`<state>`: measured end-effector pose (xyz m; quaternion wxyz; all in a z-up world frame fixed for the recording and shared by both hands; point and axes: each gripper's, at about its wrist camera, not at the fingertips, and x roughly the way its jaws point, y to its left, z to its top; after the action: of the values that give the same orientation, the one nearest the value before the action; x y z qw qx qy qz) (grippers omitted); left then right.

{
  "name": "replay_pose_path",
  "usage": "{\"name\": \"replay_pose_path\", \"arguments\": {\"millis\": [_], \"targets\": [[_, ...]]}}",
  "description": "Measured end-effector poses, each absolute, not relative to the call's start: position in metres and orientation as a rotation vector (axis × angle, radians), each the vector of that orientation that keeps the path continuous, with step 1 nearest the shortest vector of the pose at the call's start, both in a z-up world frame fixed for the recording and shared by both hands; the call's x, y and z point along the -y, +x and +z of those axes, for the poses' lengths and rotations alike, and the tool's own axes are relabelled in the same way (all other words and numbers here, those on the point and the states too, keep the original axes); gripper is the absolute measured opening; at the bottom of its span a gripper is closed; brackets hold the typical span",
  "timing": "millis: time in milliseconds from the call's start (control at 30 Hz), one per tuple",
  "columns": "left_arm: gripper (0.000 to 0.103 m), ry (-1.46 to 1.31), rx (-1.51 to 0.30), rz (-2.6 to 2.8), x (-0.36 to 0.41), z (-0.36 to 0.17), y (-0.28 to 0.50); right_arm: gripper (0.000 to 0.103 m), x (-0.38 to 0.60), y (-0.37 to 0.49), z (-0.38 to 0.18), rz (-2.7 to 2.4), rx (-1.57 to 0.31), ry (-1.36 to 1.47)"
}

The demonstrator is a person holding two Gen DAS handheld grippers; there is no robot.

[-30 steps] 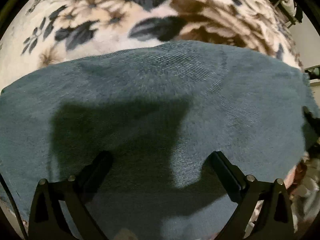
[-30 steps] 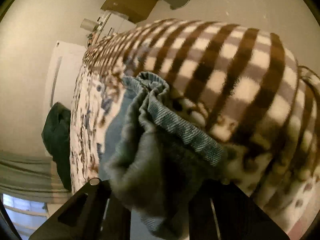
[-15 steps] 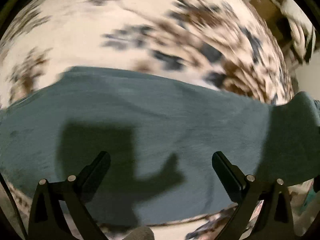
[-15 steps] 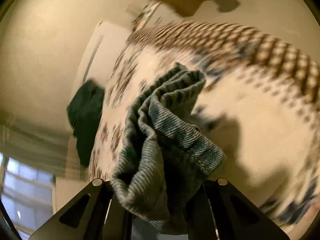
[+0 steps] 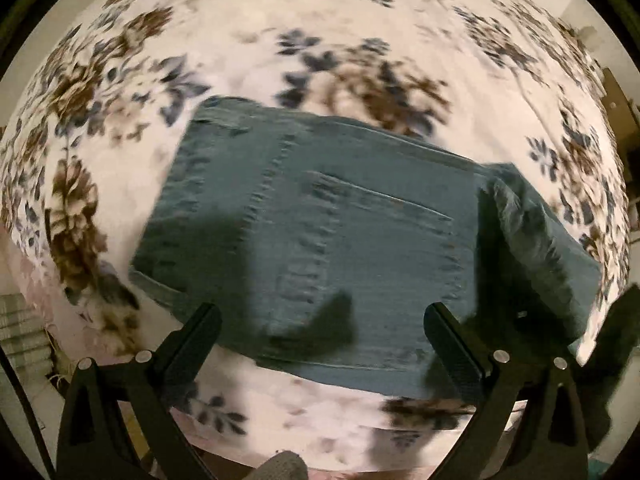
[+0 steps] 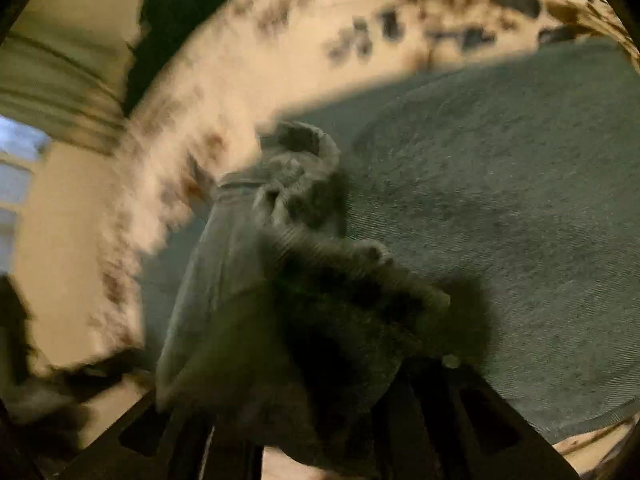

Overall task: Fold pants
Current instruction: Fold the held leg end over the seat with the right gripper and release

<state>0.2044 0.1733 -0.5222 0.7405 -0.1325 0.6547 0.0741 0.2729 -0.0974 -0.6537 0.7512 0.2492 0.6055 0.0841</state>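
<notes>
The right tool (image 6: 304,412) is clamped on a bunched end of the pants (image 5: 320,248), carrying it over the flat part. The left tool (image 5: 320,332) hangs wide open and empty above them. The pants lie on the floral bed (image 5: 360,20), partly folded; this fold is unfinished. A second ago the left view was filled with denim; now the garment's whole outline shows.

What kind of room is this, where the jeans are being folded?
Most likely a bedroom at home. The jeans lie on a soft floral blanket that looks like bedding, and the right wrist view shows a window with a curtain beside it.
</notes>
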Motion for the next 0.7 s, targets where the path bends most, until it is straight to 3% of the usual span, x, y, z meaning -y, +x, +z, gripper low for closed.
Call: {"name": "replay_pose_path", "arguments": {"millis": [33, 67, 100, 133, 167, 367, 533, 567, 600, 700], "targets": [[0.103, -0.308, -1.431, 0.154, -0.178, -0.523, 0.205, 0.022, 0.093, 0.274, -0.654, 0.185, -1.337, 0.527], [0.103, -0.317, -1.427, 0.151, -0.179, -0.523, 0.206, 0.036, 0.09, 0.274, -0.648, 0.216, -1.354, 0.522], [0.103, -0.33, -1.423, 0.142, -0.18, -0.523, 0.208, 0.067, 0.088, 0.273, -0.64, 0.245, -1.373, 0.53], [0.103, -0.36, -1.42, 0.119, -0.178, -0.524, 0.212, 0.082, 0.09, 0.275, -0.636, 0.271, -1.392, 0.541], [0.103, -0.379, -1.42, 0.103, -0.18, -0.523, 0.213, 0.09, 0.094, 0.268, -0.624, 0.315, -1.391, 0.568], [0.103, -0.489, -1.463, -0.072, -0.136, -0.539, 0.244, 0.09, 0.137, 0.224, -0.564, 0.324, -1.365, 0.529], [0.103, -0.314, -1.539, -0.127, -0.083, -0.577, 0.266, 0.09, 0.211, 0.206, -0.584, 0.089, -1.424, 0.602], [0.098, -0.263, -1.529, -0.135, -0.073, -0.581, 0.268, 0.09, 0.229, 0.202, -0.59, 0.037, -1.418, 0.644], [0.072, -0.194, -1.484, -0.146, -0.063, -0.579, 0.268, 0.09, 0.242, 0.198, -0.593, 0.003, -1.41, 0.67], [0.012, -0.117, -1.417, -0.17, -0.055, -0.567, 0.264, 0.09, 0.268, 0.191, -0.6, -0.087, -1.381, 0.721]]}}
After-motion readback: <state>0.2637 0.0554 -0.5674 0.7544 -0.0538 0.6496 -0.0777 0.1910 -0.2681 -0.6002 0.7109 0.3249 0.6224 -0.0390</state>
